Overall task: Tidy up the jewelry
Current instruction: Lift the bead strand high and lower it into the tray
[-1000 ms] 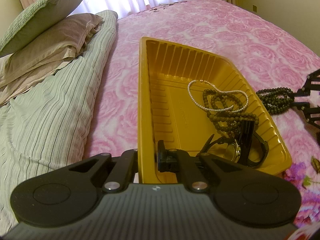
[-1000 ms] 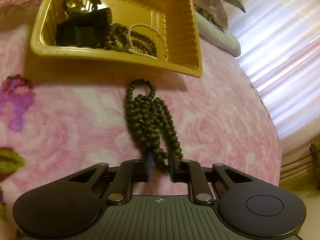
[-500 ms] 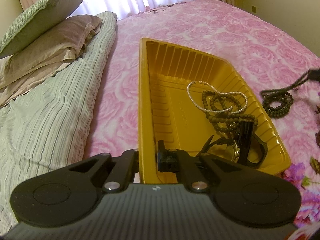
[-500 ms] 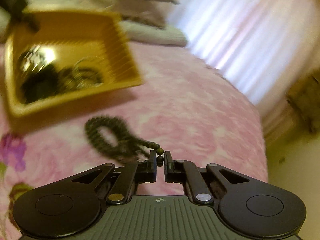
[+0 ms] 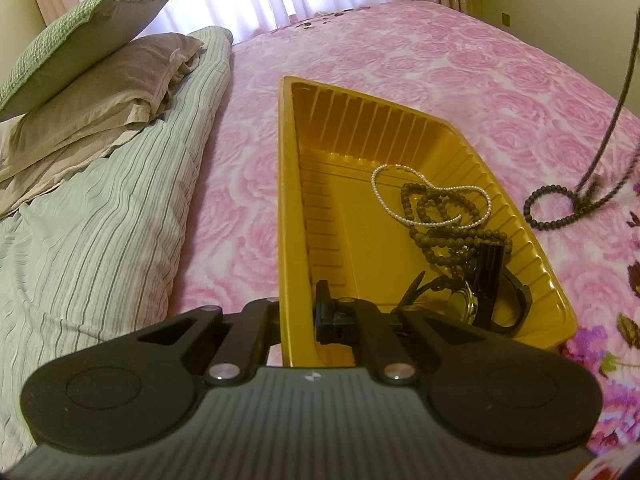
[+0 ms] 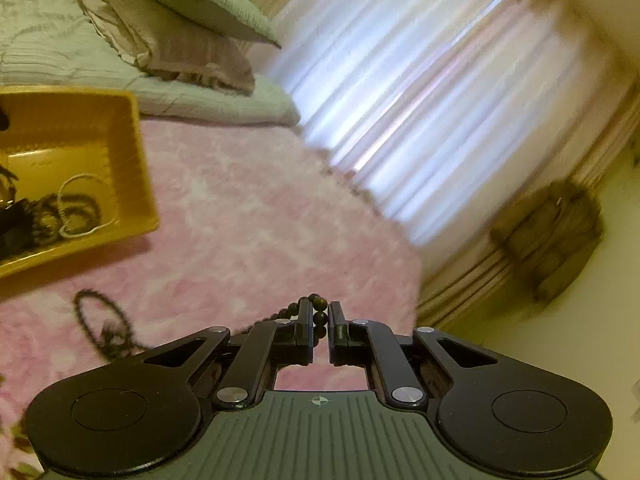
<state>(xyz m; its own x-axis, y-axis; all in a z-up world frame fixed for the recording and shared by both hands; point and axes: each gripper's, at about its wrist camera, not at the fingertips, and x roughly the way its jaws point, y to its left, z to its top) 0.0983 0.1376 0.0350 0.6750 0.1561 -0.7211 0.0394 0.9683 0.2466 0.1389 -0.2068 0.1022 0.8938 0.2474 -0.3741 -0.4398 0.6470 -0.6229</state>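
Observation:
A yellow plastic tray [image 5: 400, 120] lies on the pink bedspread. It holds a pearl necklace [image 5: 432, 196], a dark bead strand [image 5: 448, 236] and a black watch [image 5: 492, 292]. My left gripper [image 5: 298, 316] is shut on the tray's near wall, one finger outside and one inside. My right gripper [image 6: 320, 316] is shut on a long dark bead necklace [image 6: 316, 300], held high above the bed. The strand hangs down to the left, and its lowest loop [image 6: 96, 316] trails on the bedspread. In the left wrist view that loop [image 5: 548, 208] lies right of the tray, with the strand rising steeply.
A striped duvet [image 5: 100, 220] and stacked pillows [image 5: 92, 68] lie left of the tray. White curtains [image 6: 400, 100] hang behind the bed. The tray [image 6: 132, 152] sits at the left in the right wrist view; the bed's edge [image 6: 416, 264] falls off to the right.
My right gripper has risen and tilted with the bead necklace, drawing the heap into a hanging strand with one loop left on the bed. The left gripper and tray have stayed put.

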